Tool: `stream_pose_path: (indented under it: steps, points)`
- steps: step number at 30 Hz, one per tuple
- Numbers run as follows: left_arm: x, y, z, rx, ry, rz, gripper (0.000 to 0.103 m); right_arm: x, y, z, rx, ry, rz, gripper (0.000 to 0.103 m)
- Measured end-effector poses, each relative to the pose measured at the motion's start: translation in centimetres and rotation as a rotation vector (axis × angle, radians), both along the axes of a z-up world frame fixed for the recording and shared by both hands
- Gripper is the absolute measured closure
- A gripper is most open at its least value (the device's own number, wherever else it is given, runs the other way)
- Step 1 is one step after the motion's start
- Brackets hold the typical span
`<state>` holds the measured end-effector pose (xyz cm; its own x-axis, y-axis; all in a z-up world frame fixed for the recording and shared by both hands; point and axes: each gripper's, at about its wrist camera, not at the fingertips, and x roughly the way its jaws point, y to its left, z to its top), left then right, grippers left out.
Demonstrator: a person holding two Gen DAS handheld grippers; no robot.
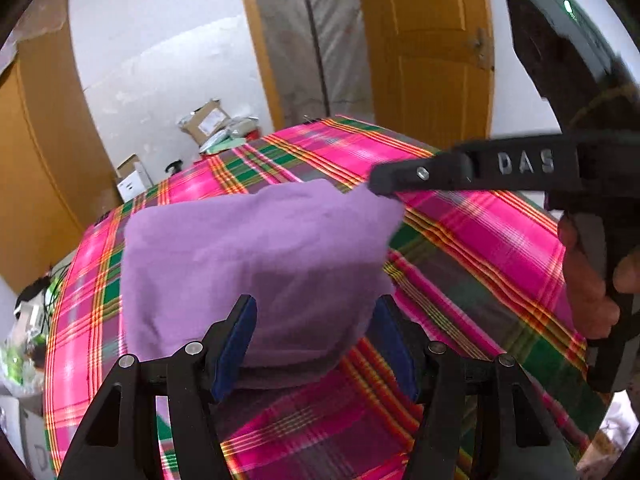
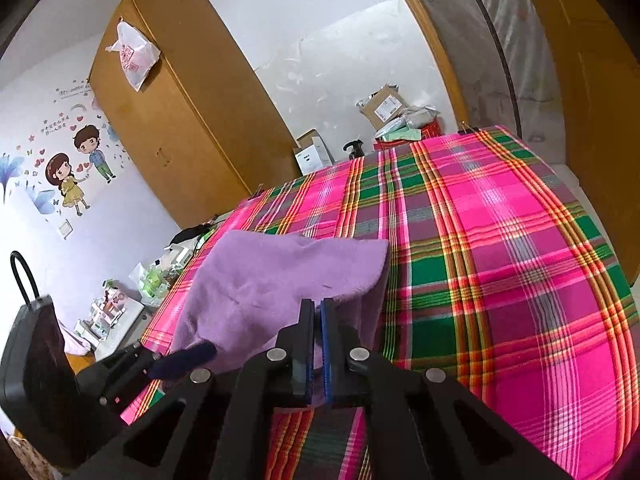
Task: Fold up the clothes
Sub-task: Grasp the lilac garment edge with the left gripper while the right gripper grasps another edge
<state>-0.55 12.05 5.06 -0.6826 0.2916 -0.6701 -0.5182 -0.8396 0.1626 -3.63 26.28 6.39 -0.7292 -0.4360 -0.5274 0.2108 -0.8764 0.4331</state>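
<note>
1. Where it lies doubled on the plaid-covered bench (image 2: 500,240), the purple garment (image 1: 256,256) looks soft, light and floppy.
2. Its edges and corners seem the best places to take hold.
3. The right tongs (image 2: 316,344) are pressed together, pinching one raised edge.
4. The left tongs (image 1: 316,340) stand spread around its near edge.

Purple cloth (image 2: 280,280) hides the table's (image 2: 500,260) left part.
</note>
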Motion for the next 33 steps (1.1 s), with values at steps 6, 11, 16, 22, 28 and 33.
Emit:
stream_pose_path:
  steps: [6, 11, 16, 22, 28, 33]
  points:
    - [-1.8, 0.8, -1.2, -0.053, -0.012, 0.084, 0.039, 0.4, -0.1, 0.5, 0.000, 0.018, 0.011, 0.100]
    - [-2.9, -0.3, -1.0, 0.014, -0.057, 0.109, 0.060, 0.9, -0.5, 0.6, 0.013, 0.017, 0.023, 0.100]
    - [-3.8, -2.0, 0.0, 0.114, -0.096, 0.140, 0.096, 0.8, -1.0, 0.1, 0.019, 0.001, 0.038, 0.101]
    - [-4.8, -4.7, 1.6, 0.213, -0.095, 0.202, 0.096, 1.1, -1.3, -0.9, -0.012, -0.038, 0.067, 0.097]
    - [-5.0, -7.6, 3.2, 0.274, -0.044, 0.265, 0.096, 1.7, -2.4, -2.6, 0.047, -0.078, 0.076, 0.084]
    - [-5.8, -10.6, 4.0, 0.319, -0.027, 0.325, 0.096, 1.6, -2.6, -4.3, 0.070, -0.136, 0.036, 0.074]
